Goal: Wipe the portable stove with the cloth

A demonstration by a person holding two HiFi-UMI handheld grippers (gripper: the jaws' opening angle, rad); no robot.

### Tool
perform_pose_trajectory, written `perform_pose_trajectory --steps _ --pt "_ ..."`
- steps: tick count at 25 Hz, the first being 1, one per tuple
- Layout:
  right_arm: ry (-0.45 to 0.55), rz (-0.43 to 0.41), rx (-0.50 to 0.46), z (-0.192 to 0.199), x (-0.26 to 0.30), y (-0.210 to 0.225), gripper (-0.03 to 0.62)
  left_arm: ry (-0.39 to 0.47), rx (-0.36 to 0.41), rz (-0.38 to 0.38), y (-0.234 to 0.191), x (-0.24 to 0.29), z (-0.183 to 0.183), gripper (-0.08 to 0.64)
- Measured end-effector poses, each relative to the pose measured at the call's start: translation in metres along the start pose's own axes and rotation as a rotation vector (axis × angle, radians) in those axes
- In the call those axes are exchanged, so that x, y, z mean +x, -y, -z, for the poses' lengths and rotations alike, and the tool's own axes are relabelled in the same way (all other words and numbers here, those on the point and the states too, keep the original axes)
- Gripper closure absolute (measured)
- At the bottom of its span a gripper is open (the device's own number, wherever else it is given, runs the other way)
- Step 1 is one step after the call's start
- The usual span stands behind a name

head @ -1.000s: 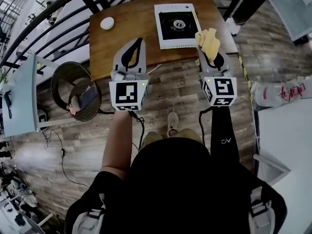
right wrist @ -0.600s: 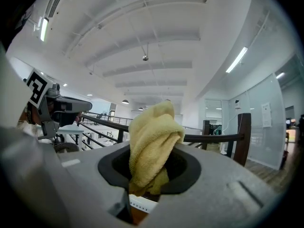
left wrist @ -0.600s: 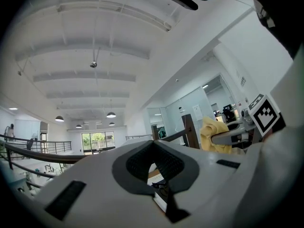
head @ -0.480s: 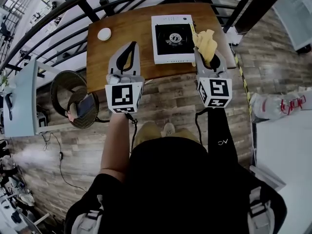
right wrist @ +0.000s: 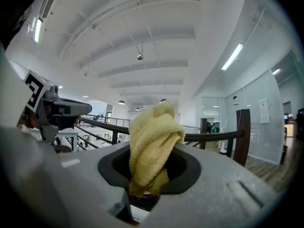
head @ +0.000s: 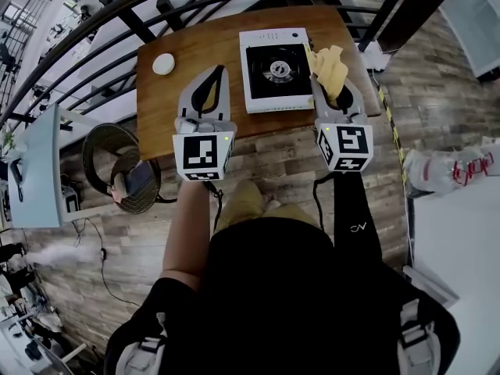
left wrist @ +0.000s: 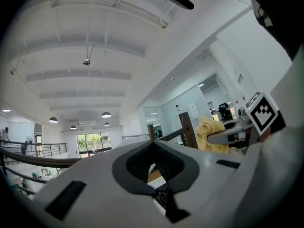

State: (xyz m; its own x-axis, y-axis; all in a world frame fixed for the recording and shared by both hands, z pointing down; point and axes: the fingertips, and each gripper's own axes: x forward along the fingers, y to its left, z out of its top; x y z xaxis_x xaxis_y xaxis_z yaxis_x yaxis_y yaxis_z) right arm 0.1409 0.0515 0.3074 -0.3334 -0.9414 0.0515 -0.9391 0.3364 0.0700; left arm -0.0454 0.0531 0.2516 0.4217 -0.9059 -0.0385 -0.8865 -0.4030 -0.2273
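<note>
**Cloth held at stove's right edge, wipe not begun**

The disc (head: 163,63) sits at the far left of the table (head: 195,49), well apart from everything else. The left gripper (head: 219,70) hangs over the table's near edge, just left of the stove (head: 276,67). Its jaws are together with nothing between them. The stove stands right of centre, near the far edge, burner in the middle. The right gripper (head: 334,84) is clamped on the yellow cloth (head: 330,65), which bunches up out of the jaws. The cloth sits over the stove's right rim, and I cannot tell whether it touches.

Step, as I judge it: approach done, first stroke due. The next move calls for lowering the cloth onto the white top and sweeping left. Go round the burner, since the grate could snag the cloth. The stove looks light and may slide under the push, so the idle left gripper could brace its left side.

Room: there is bare table left of the stove, enough for a full stroke. It is tight on the right, where the table's right edge is just beside the cloth. A dark rail (head: 234,2) runs past the far edge, so keep strokes short that way.
</note>
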Motion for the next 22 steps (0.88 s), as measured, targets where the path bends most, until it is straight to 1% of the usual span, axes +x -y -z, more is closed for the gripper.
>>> perform_pose_trajectory --steps 4,11,16,22 --pt "-0.014 -0.005 0.013 0.002 0.023 -0.001 0.483 -0.006 -0.004 0.001 -0.012 0.012 0.002 0.554" --pt "-0.041 -0.01 0.008 -0.009 0.062 -0.002 0.483 -0.016 -0.018 0.013 -0.043 0.044 0.004 0.554" --pt "-0.075 0.013 0.003 -0.012 0.094 0.009 0.483 -0.006 -0.052 0.063 -0.057 0.085 0.01 0.554" --pt "-0.109 0.033 0.003 -0.007 0.137 0.017 0.483 0.004 -0.058 0.119 -0.072 0.132 0.021 0.554"
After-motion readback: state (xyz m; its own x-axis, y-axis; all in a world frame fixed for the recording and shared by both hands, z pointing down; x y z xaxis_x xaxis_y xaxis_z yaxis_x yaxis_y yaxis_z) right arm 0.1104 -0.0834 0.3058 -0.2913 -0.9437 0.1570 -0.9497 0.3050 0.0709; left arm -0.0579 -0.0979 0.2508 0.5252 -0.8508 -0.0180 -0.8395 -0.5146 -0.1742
